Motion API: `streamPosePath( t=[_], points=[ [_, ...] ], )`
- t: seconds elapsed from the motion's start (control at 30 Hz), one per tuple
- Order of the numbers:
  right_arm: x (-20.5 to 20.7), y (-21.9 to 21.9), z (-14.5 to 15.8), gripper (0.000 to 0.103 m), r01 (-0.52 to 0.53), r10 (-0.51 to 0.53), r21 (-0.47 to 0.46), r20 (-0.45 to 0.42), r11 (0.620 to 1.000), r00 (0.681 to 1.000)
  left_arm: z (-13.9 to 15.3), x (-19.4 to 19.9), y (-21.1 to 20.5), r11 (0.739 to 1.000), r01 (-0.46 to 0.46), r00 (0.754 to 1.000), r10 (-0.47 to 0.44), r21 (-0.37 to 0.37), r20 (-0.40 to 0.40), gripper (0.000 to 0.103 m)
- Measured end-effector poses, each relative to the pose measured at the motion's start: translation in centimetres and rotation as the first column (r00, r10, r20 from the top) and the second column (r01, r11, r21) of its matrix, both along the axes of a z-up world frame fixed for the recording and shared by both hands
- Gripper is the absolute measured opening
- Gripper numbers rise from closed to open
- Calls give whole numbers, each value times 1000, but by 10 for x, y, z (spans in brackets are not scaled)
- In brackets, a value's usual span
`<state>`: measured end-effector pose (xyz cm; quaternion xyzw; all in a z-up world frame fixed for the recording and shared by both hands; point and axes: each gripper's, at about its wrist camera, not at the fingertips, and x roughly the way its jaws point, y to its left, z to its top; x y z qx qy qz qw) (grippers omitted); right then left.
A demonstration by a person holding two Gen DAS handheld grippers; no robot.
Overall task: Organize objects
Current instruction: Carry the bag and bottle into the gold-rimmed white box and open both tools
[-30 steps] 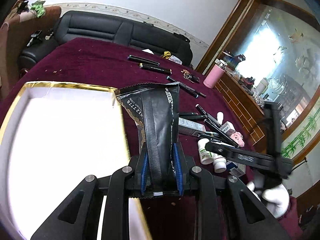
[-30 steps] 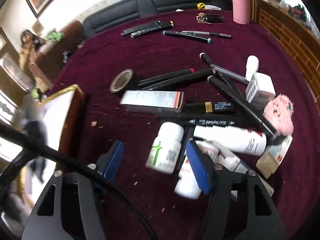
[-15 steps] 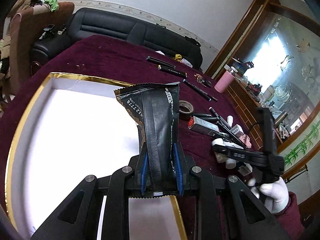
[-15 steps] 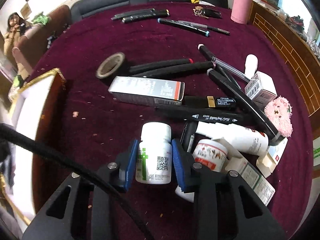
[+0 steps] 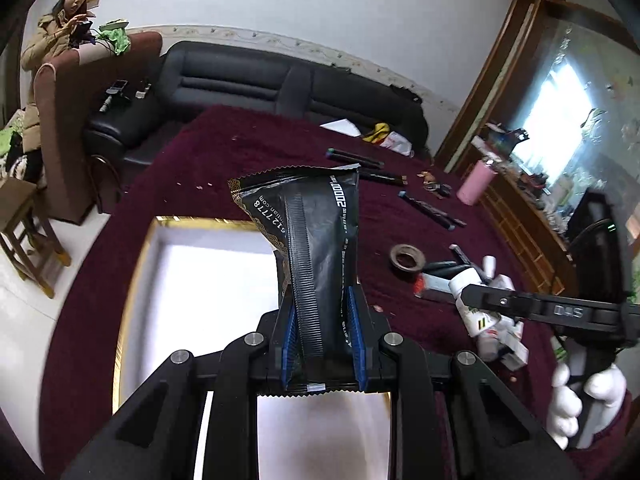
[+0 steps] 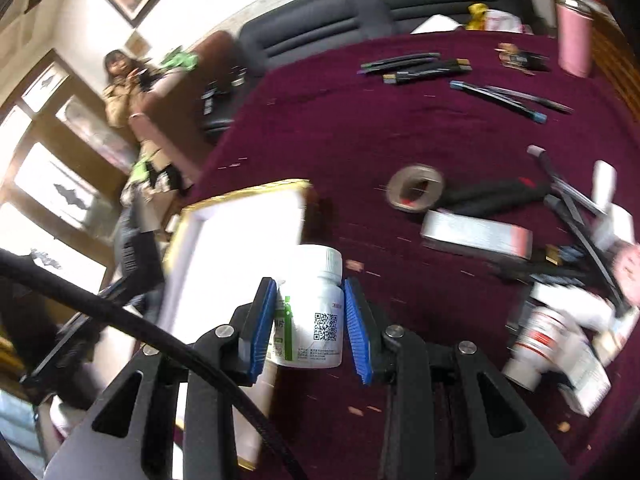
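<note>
Lifted off the red tablecloth (image 6: 328, 128) since a moment ago, the white pill bottle (image 6: 310, 312) sits clamped in the right gripper (image 6: 310, 320) near the white tray (image 6: 236, 232), while the left gripper (image 5: 320, 332) pinches a black packet (image 5: 312, 240) above it.

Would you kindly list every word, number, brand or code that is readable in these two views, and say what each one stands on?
"6127718": on the black packet held in the left gripper.
"2000": along the same packet's right side; the smaller print beside it is unreadable.
"D4S": as it reads, mirrored, on the arm of the right gripper.
QR code: on the white bottle in the right gripper; its label print is too blurred to read.
Boxes and pens on the table: print too blurred.
</note>
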<state>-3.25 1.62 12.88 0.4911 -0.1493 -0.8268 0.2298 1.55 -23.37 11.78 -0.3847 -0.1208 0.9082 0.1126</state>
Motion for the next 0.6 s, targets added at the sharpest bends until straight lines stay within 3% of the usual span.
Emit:
streamPosePath(
  t=[0.1, 0.23, 0.6],
  points=[
    [-14, -32, 2, 33, -34, 34, -16, 21, 999, 999, -7, -28, -4, 1000, -4, 999, 5, -22, 45, 20],
    [-49, -65, -16, 33, -36, 43, -66, 115, 997, 992, -28, -59, -5, 999, -9, 993, 14, -47, 113, 19],
    [-101, -102, -70, 33, -8, -7, 83, 176, 997, 984, -87, -92, -6, 999, 33, 969, -27, -23, 244, 19]
  ],
)
